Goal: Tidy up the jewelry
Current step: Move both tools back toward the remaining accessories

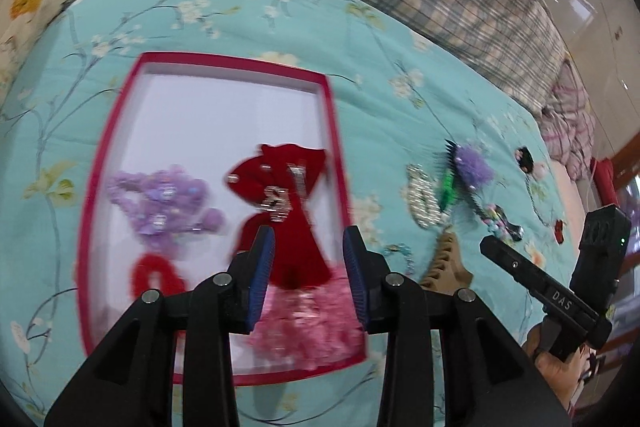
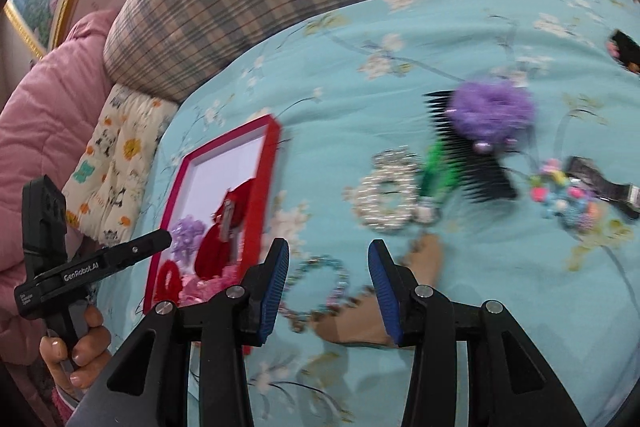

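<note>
One red-rimmed box (image 1: 332, 131), centre left of the left wrist view, holding four hair pieces: one purple (image 1: 168, 199), one dark red bow (image 1: 280, 195), one red scrunchie (image 1: 158, 277), one pink (image 1: 308, 323). Outside it, right wrist view: one pearl scrunchie (image 2: 386, 193), one beaded bracelet (image 2: 316, 287), one black comb (image 2: 480, 171), one green clip (image 2: 436, 167)

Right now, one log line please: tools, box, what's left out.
left tool: open, empty | right tool: open, empty | red box: holds hair pieces | pearl scrunchie, beaded bracelet: on bedspread
</note>
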{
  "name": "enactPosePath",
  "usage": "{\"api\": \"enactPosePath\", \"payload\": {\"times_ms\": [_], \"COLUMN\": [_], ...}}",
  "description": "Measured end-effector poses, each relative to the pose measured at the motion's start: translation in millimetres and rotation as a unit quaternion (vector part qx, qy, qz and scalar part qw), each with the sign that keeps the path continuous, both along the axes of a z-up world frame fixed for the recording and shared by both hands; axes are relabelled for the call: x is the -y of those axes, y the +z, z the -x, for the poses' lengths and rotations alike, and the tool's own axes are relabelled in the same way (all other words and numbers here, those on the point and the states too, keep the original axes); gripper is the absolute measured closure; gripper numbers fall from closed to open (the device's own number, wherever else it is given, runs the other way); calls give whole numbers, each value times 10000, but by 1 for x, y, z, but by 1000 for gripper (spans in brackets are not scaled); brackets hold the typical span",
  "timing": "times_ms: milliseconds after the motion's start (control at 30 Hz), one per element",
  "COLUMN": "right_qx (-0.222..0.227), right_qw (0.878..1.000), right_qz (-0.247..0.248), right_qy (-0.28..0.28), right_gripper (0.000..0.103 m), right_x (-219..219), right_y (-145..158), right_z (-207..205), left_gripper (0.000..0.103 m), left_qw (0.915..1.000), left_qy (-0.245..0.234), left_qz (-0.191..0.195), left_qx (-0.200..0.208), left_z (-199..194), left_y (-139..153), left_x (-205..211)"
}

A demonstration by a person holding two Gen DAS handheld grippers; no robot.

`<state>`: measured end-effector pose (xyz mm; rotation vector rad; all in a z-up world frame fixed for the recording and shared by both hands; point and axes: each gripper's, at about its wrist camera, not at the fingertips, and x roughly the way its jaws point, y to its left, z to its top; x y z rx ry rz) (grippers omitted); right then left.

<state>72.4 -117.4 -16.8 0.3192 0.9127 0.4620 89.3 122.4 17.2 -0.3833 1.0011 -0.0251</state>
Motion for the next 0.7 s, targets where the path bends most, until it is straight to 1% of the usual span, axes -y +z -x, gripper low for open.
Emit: {"api": "enactPosePath", "payload": {"times_ms": [233,500,700], "right_qx": [-2,21,39], "right_qw": [9992,9975,9958], "right_qz": [27,59,13], "right_qy": [-410,-698,-918], "right_gripper": [59,59,59], "right_x": [45,74,89], "right_y": [-1,-5,-8], "right_z": [-1,-10,-32], "left_gripper": [70,70,70], "left_qw": [9993,9971,9939], "left_qy": [-366,-723,-996], "left_qz": [22,-14,-120], "left_qx": [-79,-237,-449], "left_z": [-13,-31,-58], "left_y": [-4,-15,-32], "left_x": [37,75,103]}}
